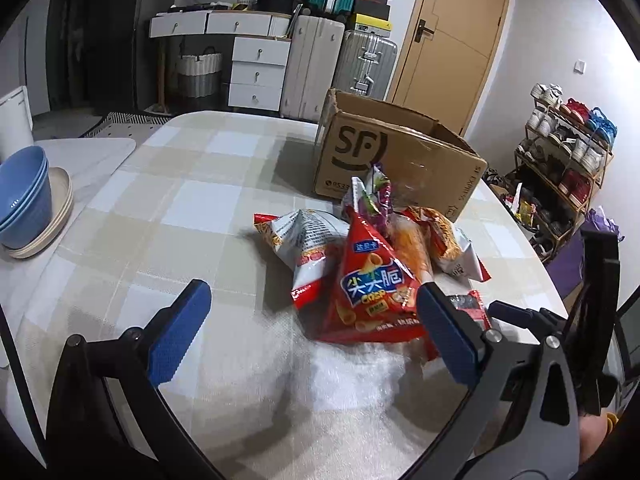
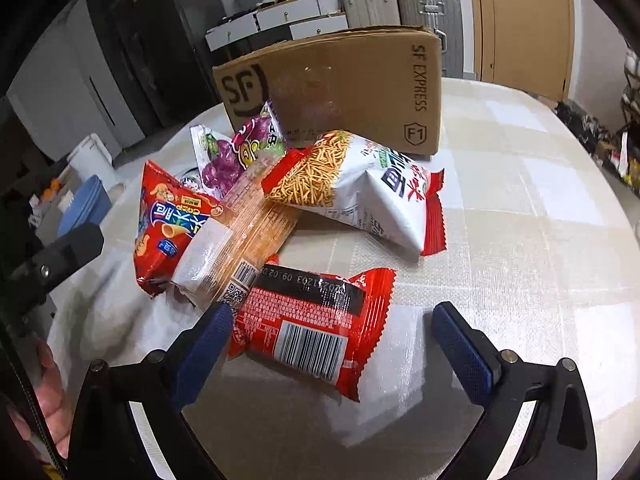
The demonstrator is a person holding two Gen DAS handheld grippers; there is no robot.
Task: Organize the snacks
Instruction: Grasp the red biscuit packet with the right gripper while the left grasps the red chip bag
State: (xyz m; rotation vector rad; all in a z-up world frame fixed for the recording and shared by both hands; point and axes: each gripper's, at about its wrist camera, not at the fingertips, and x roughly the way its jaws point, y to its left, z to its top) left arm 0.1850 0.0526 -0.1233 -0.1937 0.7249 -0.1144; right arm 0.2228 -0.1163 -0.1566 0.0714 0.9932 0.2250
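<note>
A pile of snack bags lies on the checked table in front of an open SF cardboard box (image 1: 400,160) (image 2: 340,88). In the left wrist view a red cone-crisp bag (image 1: 368,280) stands at the front, with a white-and-red bag (image 1: 304,248) to its left. My left gripper (image 1: 312,336) is open and empty, just short of the red bag. In the right wrist view a flat red packet (image 2: 316,328) lies nearest, with a white noodle-snack bag (image 2: 360,188), an orange clear packet (image 2: 240,240), a purple grape bag (image 2: 236,152) and the red cone-crisp bag (image 2: 168,220) behind. My right gripper (image 2: 332,356) is open around the flat red packet's near end.
Blue bowls on cream plates (image 1: 28,208) stand at the table's left edge. Drawers and suitcases (image 1: 320,52) line the far wall. A shoe rack (image 1: 568,160) stands to the right. The other gripper's black body (image 2: 52,264) shows at the left.
</note>
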